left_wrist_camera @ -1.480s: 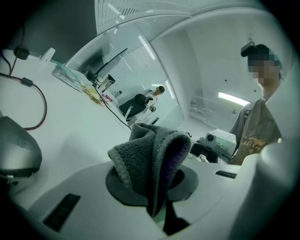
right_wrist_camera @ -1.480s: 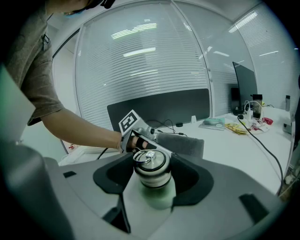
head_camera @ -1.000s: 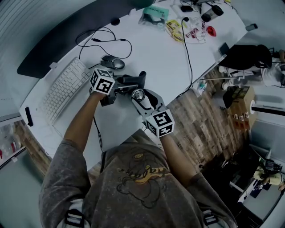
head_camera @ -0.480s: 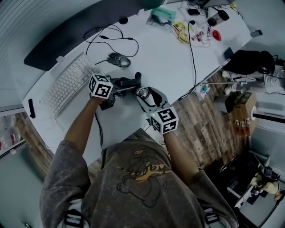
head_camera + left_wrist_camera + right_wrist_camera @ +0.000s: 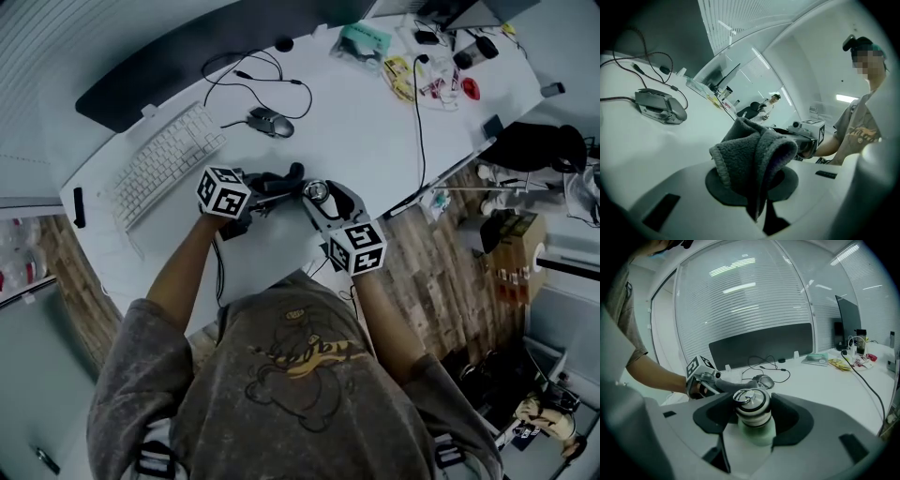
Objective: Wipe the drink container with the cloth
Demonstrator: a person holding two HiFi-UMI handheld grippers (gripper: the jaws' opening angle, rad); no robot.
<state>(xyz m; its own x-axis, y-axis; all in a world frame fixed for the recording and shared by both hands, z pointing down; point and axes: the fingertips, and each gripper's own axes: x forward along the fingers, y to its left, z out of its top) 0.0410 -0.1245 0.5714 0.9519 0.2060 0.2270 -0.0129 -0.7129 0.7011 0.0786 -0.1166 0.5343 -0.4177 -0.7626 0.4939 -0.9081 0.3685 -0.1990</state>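
Right gripper (image 5: 753, 423) is clamped on the bottle (image 5: 754, 425), pads on the pale green body just below the dark band. The bottle stands roughly upright, long axis 12 to 6 in the right gripper view, and is held above the near edge of the tabletop (image 5: 375, 141). Its steel cap (image 5: 749, 399) carries a ring and its surface looks smooth and clean. Left gripper (image 5: 754, 192) pinches a folded grey cloth (image 5: 750, 157) whose free fold sticks out ahead of the tips. In the head view the cloth lies at 9 o'clock of the cap, just beside it; contact cannot be confirmed. Judgement: the left gripper does the wiping, sweeping toward 3 o'clock over the cap and shoulder, while the right steadies.
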